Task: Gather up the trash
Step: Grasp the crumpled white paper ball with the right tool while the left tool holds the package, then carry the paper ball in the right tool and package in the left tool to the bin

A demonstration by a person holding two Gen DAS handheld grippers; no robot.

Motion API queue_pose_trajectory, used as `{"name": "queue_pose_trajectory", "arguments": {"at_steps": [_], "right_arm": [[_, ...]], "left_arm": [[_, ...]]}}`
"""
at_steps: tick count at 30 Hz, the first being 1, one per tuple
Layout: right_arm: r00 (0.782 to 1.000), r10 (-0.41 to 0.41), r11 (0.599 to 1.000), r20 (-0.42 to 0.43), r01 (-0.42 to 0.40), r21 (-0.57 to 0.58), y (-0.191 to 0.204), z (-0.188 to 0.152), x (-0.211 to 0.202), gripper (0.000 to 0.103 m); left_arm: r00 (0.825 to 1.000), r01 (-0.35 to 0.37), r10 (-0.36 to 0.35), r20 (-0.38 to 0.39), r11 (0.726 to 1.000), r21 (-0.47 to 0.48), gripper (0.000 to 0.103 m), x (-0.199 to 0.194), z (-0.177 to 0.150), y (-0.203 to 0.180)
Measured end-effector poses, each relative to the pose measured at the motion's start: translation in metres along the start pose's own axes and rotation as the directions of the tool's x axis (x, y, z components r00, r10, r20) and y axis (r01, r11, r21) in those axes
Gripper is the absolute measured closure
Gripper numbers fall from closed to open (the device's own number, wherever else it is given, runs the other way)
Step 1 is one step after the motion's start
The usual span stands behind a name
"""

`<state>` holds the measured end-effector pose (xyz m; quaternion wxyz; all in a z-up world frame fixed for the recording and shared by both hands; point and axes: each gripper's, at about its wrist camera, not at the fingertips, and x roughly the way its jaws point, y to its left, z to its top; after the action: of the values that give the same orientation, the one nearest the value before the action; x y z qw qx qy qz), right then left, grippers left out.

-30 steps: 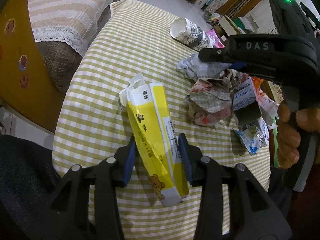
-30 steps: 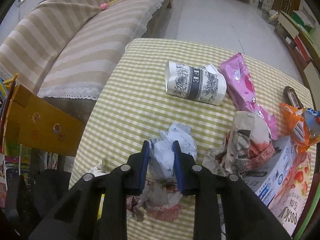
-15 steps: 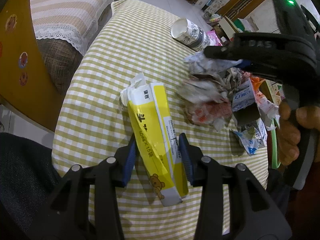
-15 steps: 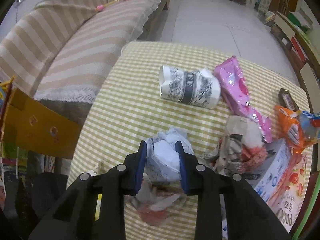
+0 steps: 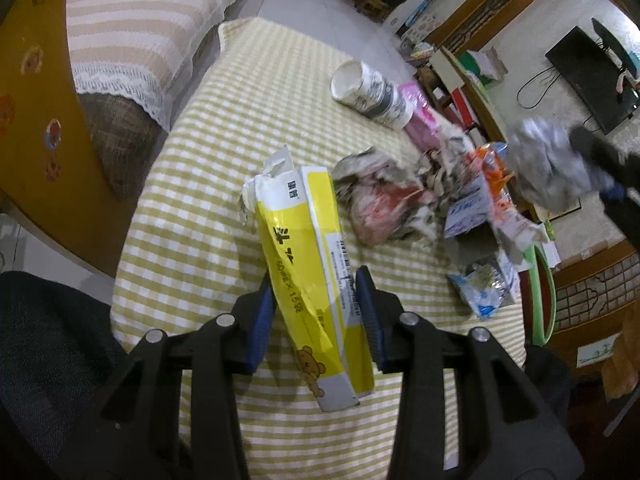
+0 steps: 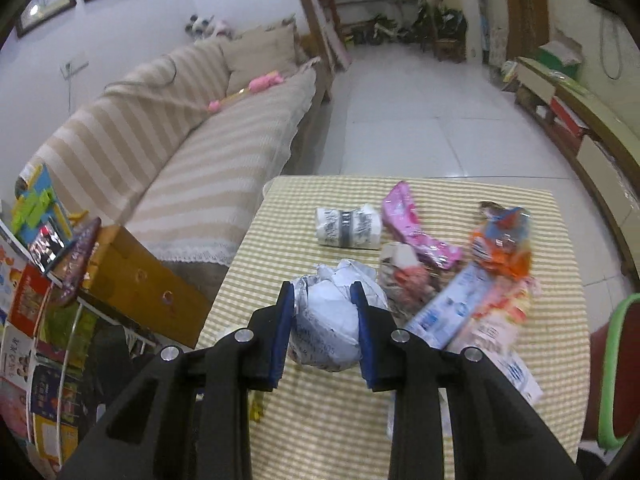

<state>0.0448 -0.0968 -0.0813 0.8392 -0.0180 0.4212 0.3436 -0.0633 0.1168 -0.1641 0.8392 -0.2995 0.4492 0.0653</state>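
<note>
A: Left gripper point(image 5: 318, 312)?
B: I log its fingers clenched on the yellow tissue pack point(image 5: 308, 272), six o'clock on the worktop point(image 5: 224, 128).
A: Right gripper point(image 6: 323, 316)?
B: Grasping the crumpled paper ball point(image 6: 326, 320) above the worktop.

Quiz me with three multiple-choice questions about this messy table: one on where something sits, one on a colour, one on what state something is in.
1. Where does the printed paper cup lie?
A. on the sofa
B. on its side on the checked tablecloth, beside the pink wrapper
C. on the floor

2. What colour is the tissue pack in the left hand-held gripper?
A. yellow and white
B. green
C. red

3. How is the crumpled paper ball?
A. flat on the table
B. in a bin
C. clamped in the right hand-held gripper

Answers: B, it rests tipped over next to the wrapper; A, the printed pack shows it; C, both pads press it.
</note>
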Motion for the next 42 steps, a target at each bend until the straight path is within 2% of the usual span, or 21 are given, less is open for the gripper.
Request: {"name": "queue_pose_trajectory", "arguments": {"at_steps": [6, 14, 18, 29, 42], "right_arm": [[0.999, -0.027, 0.998, 0.025, 0.026, 0.06, -0.02, -0.015, -0.024, 0.075], [0.998, -0.043, 0.982, 0.054, 0.032, 0.186, -0.046, -0.034, -0.052, 0.075], [0.996, -0.061, 0.977, 0.068, 0.045, 0.21, -0.057, -0.037, -0.065, 0.075], [0.99, -0.12, 0.964, 0.073, 0.098, 0.248, -0.08, -0.053, -0.083, 0.075], [0.98, -0.175, 0.937, 0.097, 0.135, 0.322, -0.111, -0.064, -0.101, 0.075]], "left_arm": [[1.0, 0.015, -0.016, 0.027, 1.0, 0.02, 0.065, -0.017, 0.002, -0.013], [0.996, 0.047, -0.055, 0.076, 0.993, 0.105, 0.065, -0.038, 0.013, -0.048], [0.991, 0.087, -0.099, 0.091, 0.987, 0.135, 0.065, -0.044, 0.02, -0.068], [0.984, 0.141, -0.163, 0.074, 0.961, 0.238, 0.065, -0.035, 0.026, -0.117], [0.985, 0.142, -0.163, 0.05, 0.948, 0.284, 0.065, -0.03, 0.023, -0.139]]}}
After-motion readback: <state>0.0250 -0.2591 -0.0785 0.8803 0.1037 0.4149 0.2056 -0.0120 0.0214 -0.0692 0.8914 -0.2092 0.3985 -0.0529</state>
